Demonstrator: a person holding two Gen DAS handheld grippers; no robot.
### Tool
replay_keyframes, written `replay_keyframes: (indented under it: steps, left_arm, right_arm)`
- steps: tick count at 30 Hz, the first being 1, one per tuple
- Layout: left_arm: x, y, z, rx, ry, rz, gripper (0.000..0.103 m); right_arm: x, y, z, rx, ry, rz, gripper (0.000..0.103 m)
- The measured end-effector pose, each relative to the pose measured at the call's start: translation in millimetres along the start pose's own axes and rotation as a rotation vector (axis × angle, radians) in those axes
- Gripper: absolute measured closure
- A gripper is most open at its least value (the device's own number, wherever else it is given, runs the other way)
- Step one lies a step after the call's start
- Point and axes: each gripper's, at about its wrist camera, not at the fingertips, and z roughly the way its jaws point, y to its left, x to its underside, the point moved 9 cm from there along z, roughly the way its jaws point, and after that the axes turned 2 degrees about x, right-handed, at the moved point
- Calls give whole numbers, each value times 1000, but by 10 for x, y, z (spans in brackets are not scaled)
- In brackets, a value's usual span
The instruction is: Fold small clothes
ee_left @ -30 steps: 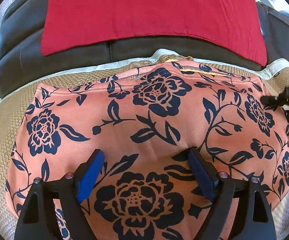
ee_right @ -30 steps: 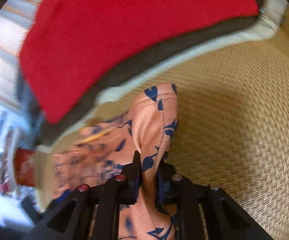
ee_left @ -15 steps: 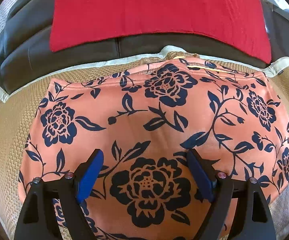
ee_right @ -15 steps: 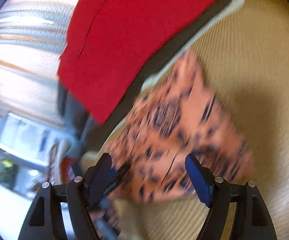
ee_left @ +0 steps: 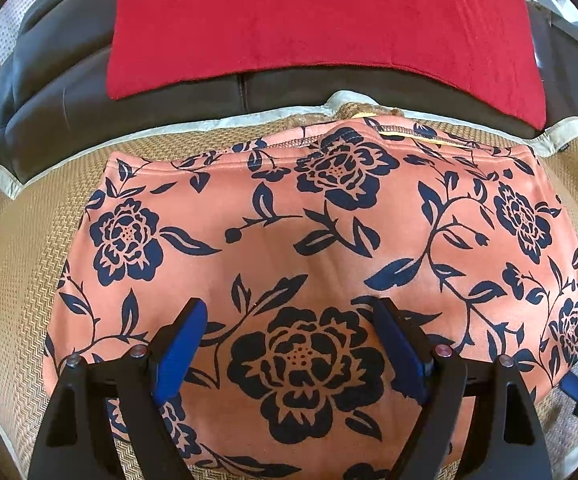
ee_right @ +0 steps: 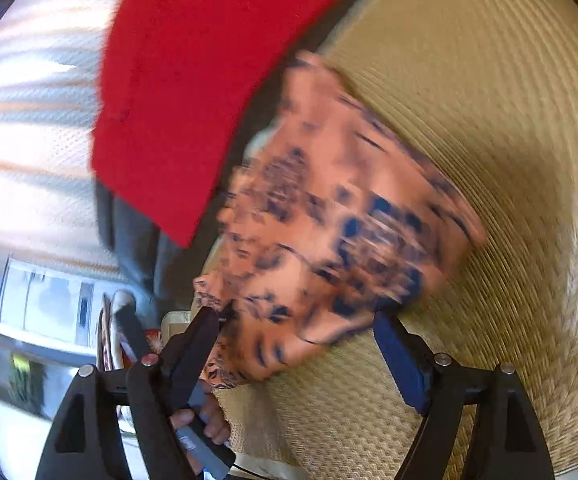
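A salmon garment [ee_left: 309, 248] with dark blue flowers lies folded flat on the woven mat [ee_left: 17, 280]. My left gripper [ee_left: 289, 344] hangs just above its near half, open, with only cloth below the blue pads [ee_left: 181, 356]. In the right wrist view the garment [ee_right: 329, 220] is blurred by motion. My right gripper [ee_right: 297, 344] is off its side edge, its jaws opening and the pads clear of the cloth. One blue tip of the right gripper [ee_left: 577, 390] shows at the garment's right edge. A hand [ee_right: 201, 420] holds the left gripper's handle.
A red cloth [ee_left: 321, 20] is draped over the dark sofa back [ee_left: 69, 80] behind the mat. The mat's pale trim [ee_left: 569, 132] runs along the far edge. Bare mat [ee_right: 509, 160] lies to the garment's right.
The right gripper let go of the garment's edge, opened wide and drew back to the side. The garment now lies flat. The left gripper stayed open above it.
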Motion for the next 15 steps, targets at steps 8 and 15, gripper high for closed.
replay_keyframes:
  steps: [8,15]
  left_arm:
    - [4,48,74,5,9,-16,17]
    - [-36,165,-119,54,-31,-74,17]
  right_arm:
    - [-297,-94,41,-38,-42,77,19]
    - [-334,-193,-240,-48,-65,112,19]
